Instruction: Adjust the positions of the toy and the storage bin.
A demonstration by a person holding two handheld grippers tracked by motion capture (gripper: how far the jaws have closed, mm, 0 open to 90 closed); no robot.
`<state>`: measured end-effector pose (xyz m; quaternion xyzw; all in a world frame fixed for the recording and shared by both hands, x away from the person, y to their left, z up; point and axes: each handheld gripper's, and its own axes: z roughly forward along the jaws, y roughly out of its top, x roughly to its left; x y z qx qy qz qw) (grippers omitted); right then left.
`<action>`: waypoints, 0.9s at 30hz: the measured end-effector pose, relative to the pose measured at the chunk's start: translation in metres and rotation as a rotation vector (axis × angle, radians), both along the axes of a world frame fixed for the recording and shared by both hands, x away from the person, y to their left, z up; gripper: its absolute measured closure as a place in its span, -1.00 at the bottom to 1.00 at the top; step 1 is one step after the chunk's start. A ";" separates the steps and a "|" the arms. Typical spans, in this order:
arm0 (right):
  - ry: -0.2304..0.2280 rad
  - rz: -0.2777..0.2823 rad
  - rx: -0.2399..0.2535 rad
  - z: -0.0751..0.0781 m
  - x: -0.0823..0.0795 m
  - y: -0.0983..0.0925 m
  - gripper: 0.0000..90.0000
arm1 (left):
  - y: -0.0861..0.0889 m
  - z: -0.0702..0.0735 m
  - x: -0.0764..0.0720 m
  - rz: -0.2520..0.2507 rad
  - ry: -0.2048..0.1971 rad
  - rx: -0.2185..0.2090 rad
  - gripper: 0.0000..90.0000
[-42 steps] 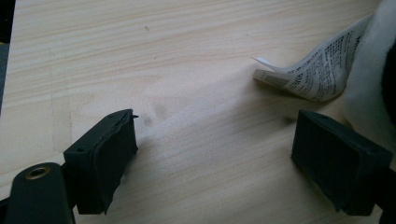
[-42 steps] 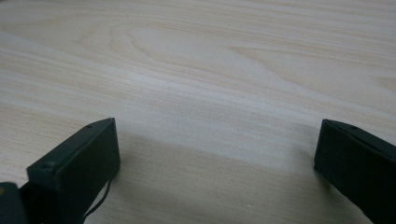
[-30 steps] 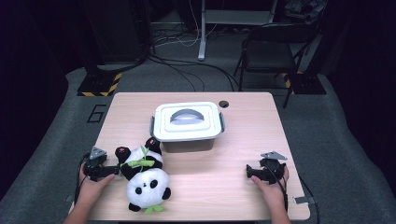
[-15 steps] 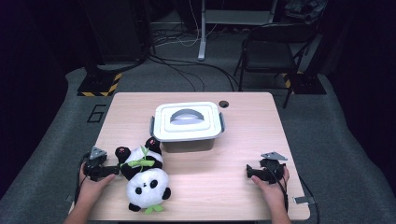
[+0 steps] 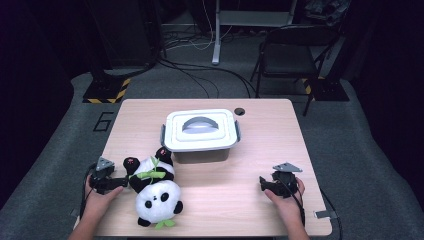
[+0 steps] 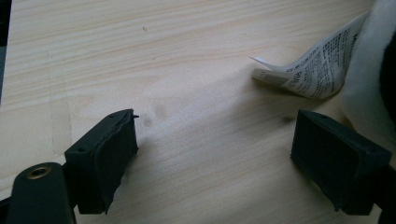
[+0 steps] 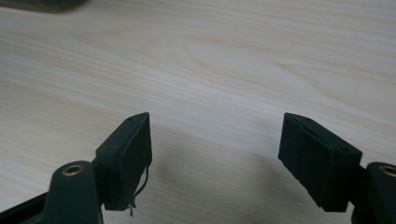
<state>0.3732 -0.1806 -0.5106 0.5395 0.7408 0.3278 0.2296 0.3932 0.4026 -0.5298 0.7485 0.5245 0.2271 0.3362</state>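
Two grippers rest low on the counter [image 5: 260, 150], both jaws wide apart and empty, the right gripper's [image 5: 274, 184] having just been closing slightly. The plush panda [image 5: 155, 192] lies beside the left gripper [image 5: 107, 182], near the lidded box [image 5: 200, 131]. Judging by this, grasping hasn't begun; next, the left jaws must straddle a limb

Both hand-held grippers, left [image 5: 121, 183] and right [image 5: 261, 182], gape empty.

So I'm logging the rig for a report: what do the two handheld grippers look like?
Both are black: left gripper, right gripper. Each carries a grey three-cornered plate on top, trails a dark cable, and ends in two blocky black pads. No sleeves are visible.
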 end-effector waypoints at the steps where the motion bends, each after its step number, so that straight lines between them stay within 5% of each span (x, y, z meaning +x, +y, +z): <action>1: -0.017 0.019 -0.001 0.004 -0.003 0.005 -0.41 | 0.000 0.000 0.000 -0.001 0.000 0.000 -0.69; 10: -0.097 0.233 0.012 0.032 -0.019 0.056 -0.23 | 0.000 0.000 0.000 -0.001 0.000 -0.001 -0.69; 18: -0.082 0.346 0.020 0.039 -0.024 0.076 -0.19 | 0.000 0.000 0.000 -0.001 0.005 0.001 -0.69; 21: -0.075 0.430 0.048 0.045 -0.025 0.088 -0.12 | 0.000 0.000 0.000 -0.001 0.005 0.001 -0.69; 27: -0.083 0.501 0.085 0.053 -0.026 0.107 -0.15 | 0.000 0.000 0.000 -0.001 0.005 0.001 -0.69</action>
